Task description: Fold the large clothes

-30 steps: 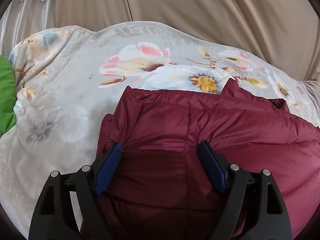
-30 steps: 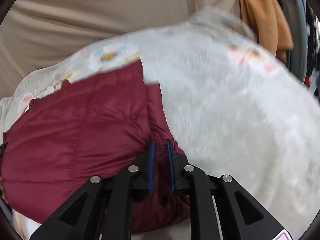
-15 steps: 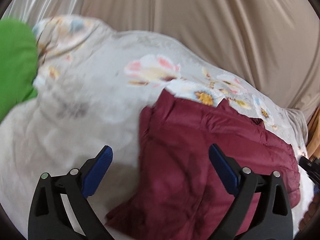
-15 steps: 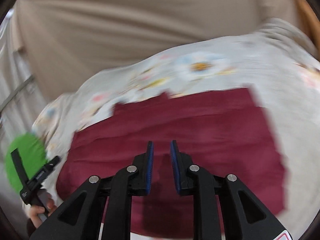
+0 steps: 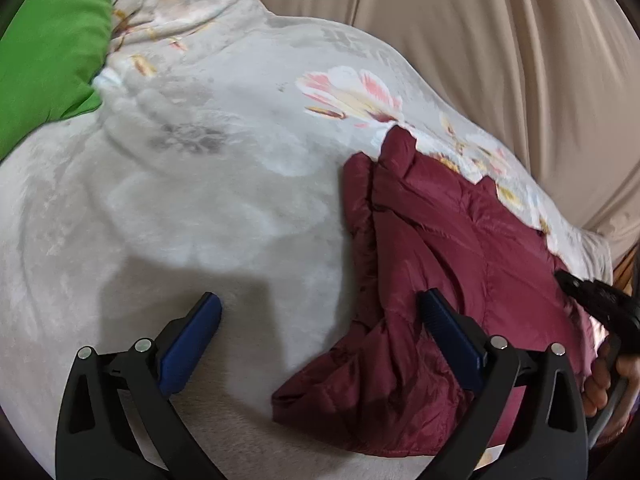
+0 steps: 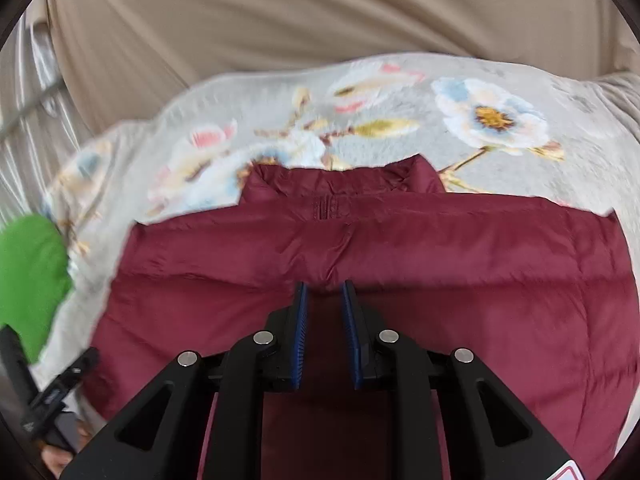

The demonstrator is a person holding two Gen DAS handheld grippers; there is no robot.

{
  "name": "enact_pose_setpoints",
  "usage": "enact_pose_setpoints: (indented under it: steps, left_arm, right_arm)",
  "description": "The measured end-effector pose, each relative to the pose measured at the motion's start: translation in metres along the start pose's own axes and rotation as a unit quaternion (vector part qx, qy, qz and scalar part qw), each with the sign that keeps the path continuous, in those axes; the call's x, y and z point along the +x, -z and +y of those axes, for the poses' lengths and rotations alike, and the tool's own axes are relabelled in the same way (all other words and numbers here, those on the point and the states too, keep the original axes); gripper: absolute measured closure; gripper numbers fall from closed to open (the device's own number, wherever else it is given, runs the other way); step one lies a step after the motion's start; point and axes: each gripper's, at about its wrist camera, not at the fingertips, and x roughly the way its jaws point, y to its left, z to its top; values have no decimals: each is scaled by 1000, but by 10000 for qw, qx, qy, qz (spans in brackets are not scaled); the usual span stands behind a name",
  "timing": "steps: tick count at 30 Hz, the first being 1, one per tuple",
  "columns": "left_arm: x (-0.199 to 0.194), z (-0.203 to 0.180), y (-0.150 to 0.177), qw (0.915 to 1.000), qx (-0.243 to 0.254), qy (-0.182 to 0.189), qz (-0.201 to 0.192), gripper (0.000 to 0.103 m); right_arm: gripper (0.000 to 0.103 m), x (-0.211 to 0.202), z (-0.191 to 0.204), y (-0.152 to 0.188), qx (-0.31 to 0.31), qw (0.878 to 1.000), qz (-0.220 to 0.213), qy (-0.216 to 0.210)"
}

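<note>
Left wrist view: spread left tongs (image 5: 320, 332) beside maroon jacket (image 5: 452, 280); right tongs (image 6: 325, 334) narrowly parted above.

A bedroom in a home was shown. A bed was covered by a soft grey blanket (image 5: 224, 184) printed with big flowers. A green pillow (image 5: 44, 52) was seen at one end, and long beige curtains (image 6: 320, 20) were hung behind the bed.
</note>
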Motion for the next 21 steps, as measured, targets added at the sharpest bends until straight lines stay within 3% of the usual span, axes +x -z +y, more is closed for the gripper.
enact_pose_setpoints:
  steps: [7,11,13,15,16,18,21]
  left_arm:
    - [8,-10,-3,9997,104,176,102,5]
    - [16,-21,-6,9983,132,546,170,6]
    - [19,-30,-7,9957,258,848,257,16]
    - [23,-39,-7,9924,390,1107,359,36]
    - [22,-45,-7,9926,455,1070,359,37]
    - [20,-50,-8,9913,587,1138,306,62]
    - [9,-57,-14,9876,533,1455,246,83]
  right_arm:
    - [84,36,9,5,-380,9992,150,34]
    - [84,40,6,5,-358,9993,85,-91]
    - [84,41,5,6,-341,9993,30,-143]
    - [84,42,5,6,-332,9993,-3,-169]
    - [84,42,5,6,-325,9993,-14,-181]
    - [84,43,4,6,-301,9993,-30,-225]
    - [84,43,3,6,-269,9993,-48,-271]
